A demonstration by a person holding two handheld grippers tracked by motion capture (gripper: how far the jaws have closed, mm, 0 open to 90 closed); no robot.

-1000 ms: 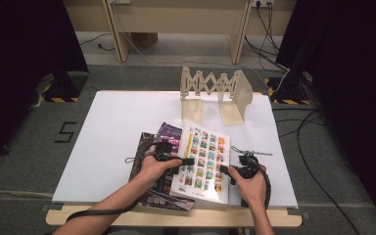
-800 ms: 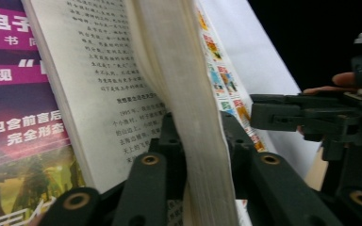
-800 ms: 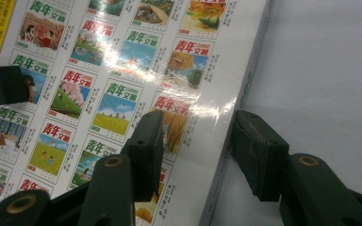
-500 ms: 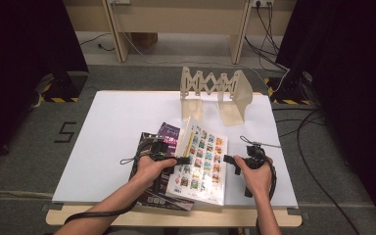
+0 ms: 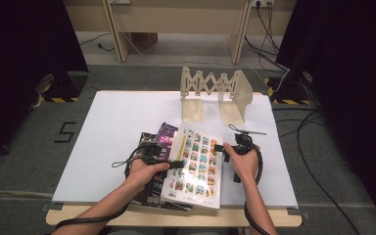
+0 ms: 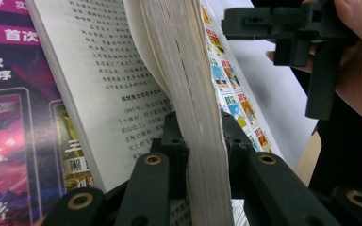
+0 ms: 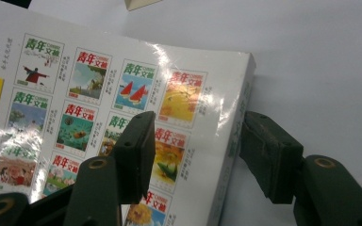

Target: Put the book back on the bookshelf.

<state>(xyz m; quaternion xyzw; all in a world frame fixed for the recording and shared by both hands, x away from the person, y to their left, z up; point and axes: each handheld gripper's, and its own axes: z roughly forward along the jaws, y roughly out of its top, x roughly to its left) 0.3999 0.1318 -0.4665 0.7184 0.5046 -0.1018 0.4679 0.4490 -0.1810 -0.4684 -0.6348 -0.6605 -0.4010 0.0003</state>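
Observation:
A thick book with a white cover of small coloured pictures lies near the table's front edge, its cover side lifted. My left gripper is shut on its block of pages. Those jaws closed on the pages within the last second and have just eased a little, still pressing them. My right gripper is at the book's right edge. In the right gripper view the spine edge lies between the right gripper's spread jaws, untouched. These jaws have just been opening.
A dark purple magazine lies under the book on the white table. A wooden folding book rack stands at the back, right of centre. In the left gripper view the right gripper is close behind the book.
My right hand has moved from the book's near right corner farther up its right edge. The left gripper has clamped the pages. The book has shifted slightly left.

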